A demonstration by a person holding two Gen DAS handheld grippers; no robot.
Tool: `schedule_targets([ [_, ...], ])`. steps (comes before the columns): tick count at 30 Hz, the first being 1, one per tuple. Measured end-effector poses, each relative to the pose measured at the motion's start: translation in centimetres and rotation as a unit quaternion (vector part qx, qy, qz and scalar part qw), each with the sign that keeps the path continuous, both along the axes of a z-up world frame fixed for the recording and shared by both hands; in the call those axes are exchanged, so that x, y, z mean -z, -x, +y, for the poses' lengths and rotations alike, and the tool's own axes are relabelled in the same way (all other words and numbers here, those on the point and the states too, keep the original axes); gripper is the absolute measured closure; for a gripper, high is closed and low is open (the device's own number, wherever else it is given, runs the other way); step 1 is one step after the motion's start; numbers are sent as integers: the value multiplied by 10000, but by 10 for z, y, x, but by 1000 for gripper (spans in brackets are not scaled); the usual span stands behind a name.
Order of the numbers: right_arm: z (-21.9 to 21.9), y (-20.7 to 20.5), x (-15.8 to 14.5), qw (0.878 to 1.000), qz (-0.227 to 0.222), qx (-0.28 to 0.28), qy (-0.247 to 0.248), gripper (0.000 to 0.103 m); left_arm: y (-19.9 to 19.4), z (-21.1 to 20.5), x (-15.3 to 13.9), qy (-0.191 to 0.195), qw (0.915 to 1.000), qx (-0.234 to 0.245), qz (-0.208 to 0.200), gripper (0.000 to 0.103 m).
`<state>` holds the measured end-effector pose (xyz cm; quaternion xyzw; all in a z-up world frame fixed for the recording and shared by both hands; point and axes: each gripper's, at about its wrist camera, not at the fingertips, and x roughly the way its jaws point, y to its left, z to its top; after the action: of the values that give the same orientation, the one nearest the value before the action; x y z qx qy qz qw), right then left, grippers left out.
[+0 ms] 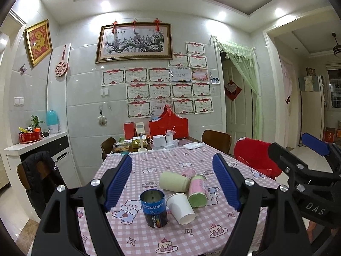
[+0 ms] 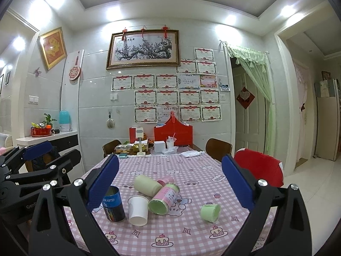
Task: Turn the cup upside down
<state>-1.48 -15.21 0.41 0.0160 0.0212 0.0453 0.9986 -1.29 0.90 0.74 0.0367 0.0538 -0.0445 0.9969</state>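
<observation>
Smooth white paper cup [image 2: 138, 210] inverted on checkered cloth [image 2: 191, 230]; both ribbed-padded tools [image 1: 172, 183] [image 2: 170, 188] apart.

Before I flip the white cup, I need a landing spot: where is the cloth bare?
Bare cloth lies in front of the white cup and blue can, toward the near edge, and between the pink can and green cup. The far end of the table, by the red box, is crowded.
</observation>
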Motion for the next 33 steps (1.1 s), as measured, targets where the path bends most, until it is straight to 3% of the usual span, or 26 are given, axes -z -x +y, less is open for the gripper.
schedule_targets([
  [33,0,-1,4,10000,31,9,22,9,1,5,0,-12,10000,-37,19,26],
])
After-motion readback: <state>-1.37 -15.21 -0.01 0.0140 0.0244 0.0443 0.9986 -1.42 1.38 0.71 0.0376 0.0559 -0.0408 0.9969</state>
